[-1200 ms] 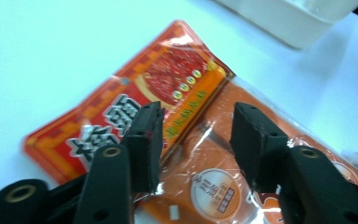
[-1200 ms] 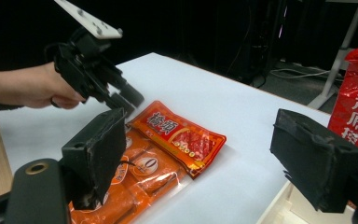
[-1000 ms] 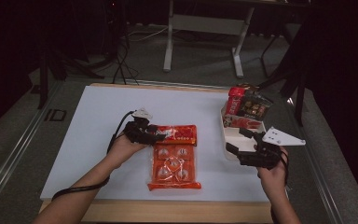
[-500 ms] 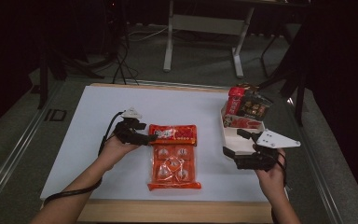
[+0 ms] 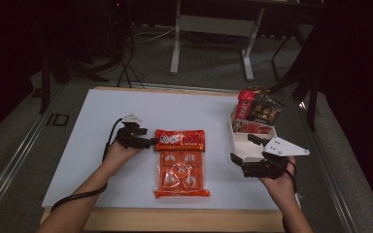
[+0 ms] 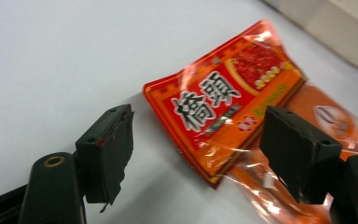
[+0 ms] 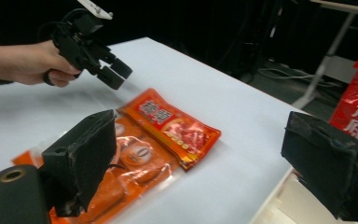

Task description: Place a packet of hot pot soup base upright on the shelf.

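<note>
Red snack packet [image 5: 180,140] with the big Chinese characters is lying flat on the white surface [image 5: 92,170], roughly in the middle, with its near edge overlapping the top of a bigger orange multipack bag [image 5: 180,174] that has round pieces visible through the clear front. Left hand-held gripper [image 5: 148,142] is sitting right at the packet's left end, low over the surface, and its jaws have just been opening; in the left gripper view [image 6: 196,149] they stand well apart, one on each side of the packet's near corner [image 6: 223,112], and the pads aren't pressing on it, so it's not gripping anything. Right hand-held gripper [image 5: 245,154] is over on the right side of the surface, just beside a white cardboard tray [image 5: 242,141], with its jaws spread and nothing between them, and those have just been opening a bit more too. From the right gripper view [image 7: 200,163] you can see the packet [image 7: 172,123] and the orange bag [image 7: 135,172] past its jaws, plus the other hand-held gripper [image 7: 114,72] farther off. Back end of the tray has a few more red and dark snack bags [image 5: 253,110] standing up in it.
</note>
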Demonstrator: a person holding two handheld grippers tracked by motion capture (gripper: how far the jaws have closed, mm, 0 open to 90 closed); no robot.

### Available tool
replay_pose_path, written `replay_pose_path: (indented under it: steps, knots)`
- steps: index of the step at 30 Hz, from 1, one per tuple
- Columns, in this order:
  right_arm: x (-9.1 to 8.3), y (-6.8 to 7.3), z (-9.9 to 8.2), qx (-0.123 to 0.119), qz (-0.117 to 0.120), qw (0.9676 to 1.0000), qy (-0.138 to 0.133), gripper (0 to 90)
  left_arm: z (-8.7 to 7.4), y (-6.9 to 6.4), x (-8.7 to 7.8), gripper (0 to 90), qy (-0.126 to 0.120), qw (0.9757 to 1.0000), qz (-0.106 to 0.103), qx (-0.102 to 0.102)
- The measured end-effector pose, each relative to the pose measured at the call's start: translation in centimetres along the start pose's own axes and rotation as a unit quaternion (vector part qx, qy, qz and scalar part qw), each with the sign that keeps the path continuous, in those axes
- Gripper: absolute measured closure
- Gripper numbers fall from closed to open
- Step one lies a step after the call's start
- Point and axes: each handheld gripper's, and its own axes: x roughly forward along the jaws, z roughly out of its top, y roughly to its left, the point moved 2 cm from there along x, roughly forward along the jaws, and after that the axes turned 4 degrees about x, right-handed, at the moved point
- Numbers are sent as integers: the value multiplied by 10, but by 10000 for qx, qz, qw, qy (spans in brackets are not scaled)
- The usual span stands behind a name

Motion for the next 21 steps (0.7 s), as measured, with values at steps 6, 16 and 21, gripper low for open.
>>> replay_pose_path:
  steps: [6,16,21]
  knots:
    - [3,1,-3,67,85,9998,143,104,-3,7,14,304,131,9999,-36,-33]
    - [3,3,-3,14,53,9998,179,130,-6,16,33,383,407,9988,-227,-172]
    - [2,2,-3,33,61,9998,173,132,-5,16,39,446,457,9983,-318,-178]
